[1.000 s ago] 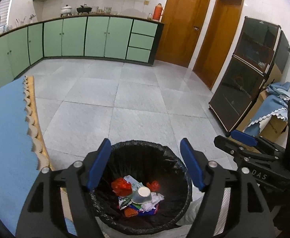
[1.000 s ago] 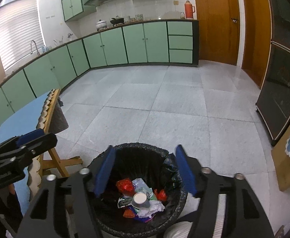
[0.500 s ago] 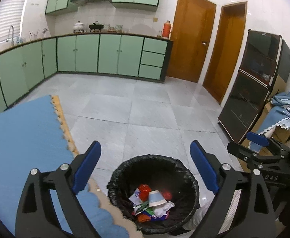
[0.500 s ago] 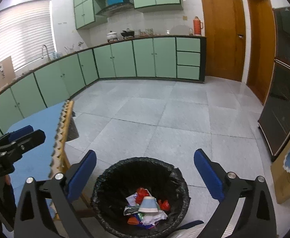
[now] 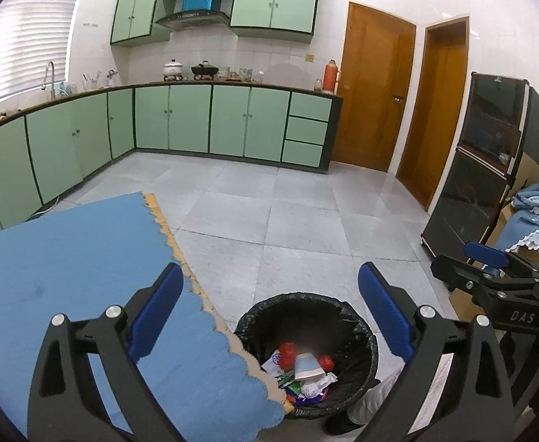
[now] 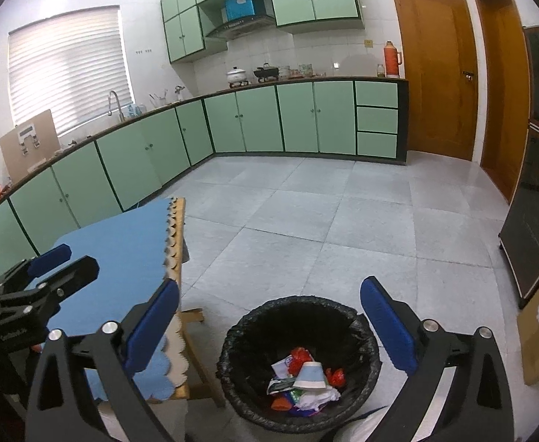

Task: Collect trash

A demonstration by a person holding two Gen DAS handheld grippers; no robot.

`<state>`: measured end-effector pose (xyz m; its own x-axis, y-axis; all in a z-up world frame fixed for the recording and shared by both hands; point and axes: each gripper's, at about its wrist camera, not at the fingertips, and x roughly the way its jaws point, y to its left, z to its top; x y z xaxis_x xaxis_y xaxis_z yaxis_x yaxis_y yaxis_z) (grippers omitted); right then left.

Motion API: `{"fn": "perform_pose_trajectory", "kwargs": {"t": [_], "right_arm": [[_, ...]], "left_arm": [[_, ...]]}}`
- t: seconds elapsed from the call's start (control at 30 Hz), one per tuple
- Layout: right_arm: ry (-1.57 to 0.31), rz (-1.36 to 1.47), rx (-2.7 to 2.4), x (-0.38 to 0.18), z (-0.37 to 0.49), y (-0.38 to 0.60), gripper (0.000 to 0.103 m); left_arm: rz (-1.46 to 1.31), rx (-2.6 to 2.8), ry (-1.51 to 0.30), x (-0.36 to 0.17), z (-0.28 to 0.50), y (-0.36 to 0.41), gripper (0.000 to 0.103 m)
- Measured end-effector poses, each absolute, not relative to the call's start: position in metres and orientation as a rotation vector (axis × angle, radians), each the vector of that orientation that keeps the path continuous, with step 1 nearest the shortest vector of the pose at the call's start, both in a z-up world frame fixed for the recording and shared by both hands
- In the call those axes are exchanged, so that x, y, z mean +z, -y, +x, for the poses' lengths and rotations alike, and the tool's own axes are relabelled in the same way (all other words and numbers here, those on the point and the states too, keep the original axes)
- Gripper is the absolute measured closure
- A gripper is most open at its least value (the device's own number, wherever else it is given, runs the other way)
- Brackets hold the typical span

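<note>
My left gripper and right gripper stand wide, holding nothing. Trash lies inside the bin; the table shows none remaining.

Home kitchen. L-shaped run of mint-green base cabinets under a dark countertop. Matching wall cabinets hang above that countertop, with a range hood between them. On the countertop: white lidded pot, black wok, red thermos at the end nearest the wooden doors. Tap on the countertop's other leg, below a window with white blinds. White tiled wall behind the countertop, grey floor tiles in front. Table with blue cloth and a black-lined trash bin stand on the floor, well clear of the countertop.
</note>
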<state>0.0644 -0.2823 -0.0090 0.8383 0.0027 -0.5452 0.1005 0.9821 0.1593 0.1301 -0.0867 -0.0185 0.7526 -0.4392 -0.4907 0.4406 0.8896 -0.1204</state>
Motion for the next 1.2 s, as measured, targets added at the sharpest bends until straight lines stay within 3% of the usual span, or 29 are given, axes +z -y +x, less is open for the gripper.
{"fn": "perform_pose_trajectory", "kwargs": {"t": [1.2], "right_arm": [[-0.555,0.092,-0.06,0.014,0.02,0.237,0.006]], "left_arm": [[-0.014,-0.402,-0.467,-0.001,0.063,0.031,0.01]]}}
